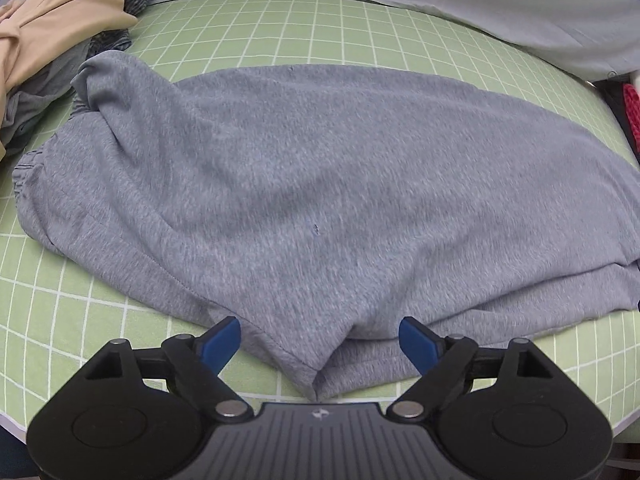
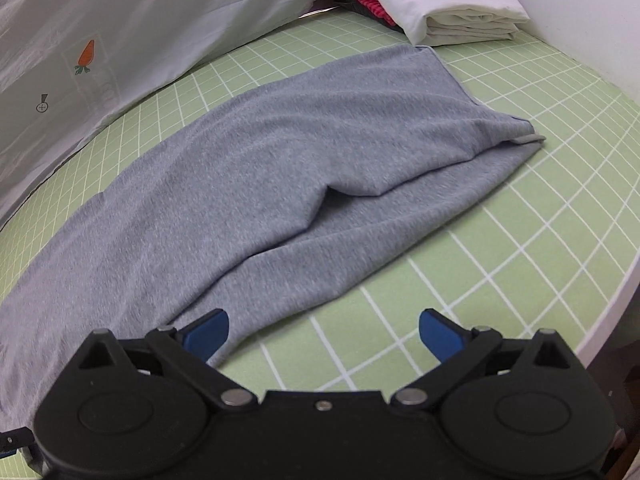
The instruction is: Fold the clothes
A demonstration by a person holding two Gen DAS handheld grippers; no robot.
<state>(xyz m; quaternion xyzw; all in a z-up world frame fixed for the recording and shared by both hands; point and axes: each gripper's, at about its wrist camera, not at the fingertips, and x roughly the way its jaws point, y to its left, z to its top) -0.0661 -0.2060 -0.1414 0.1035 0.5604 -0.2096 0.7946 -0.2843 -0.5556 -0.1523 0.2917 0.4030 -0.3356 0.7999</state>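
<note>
Grey trousers (image 1: 320, 184) lie folded lengthwise on the green gridded table (image 2: 520, 240). The left claw (image 1: 320, 340) and right claw (image 2: 324, 330) both gape wide, gripping nothing.

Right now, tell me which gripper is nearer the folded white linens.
Right. The right gripper hovers open at the grey pants' leg side, with the folded white linens beyond the leg ends. The left gripper sits near the crotch, linens out of view.
</note>
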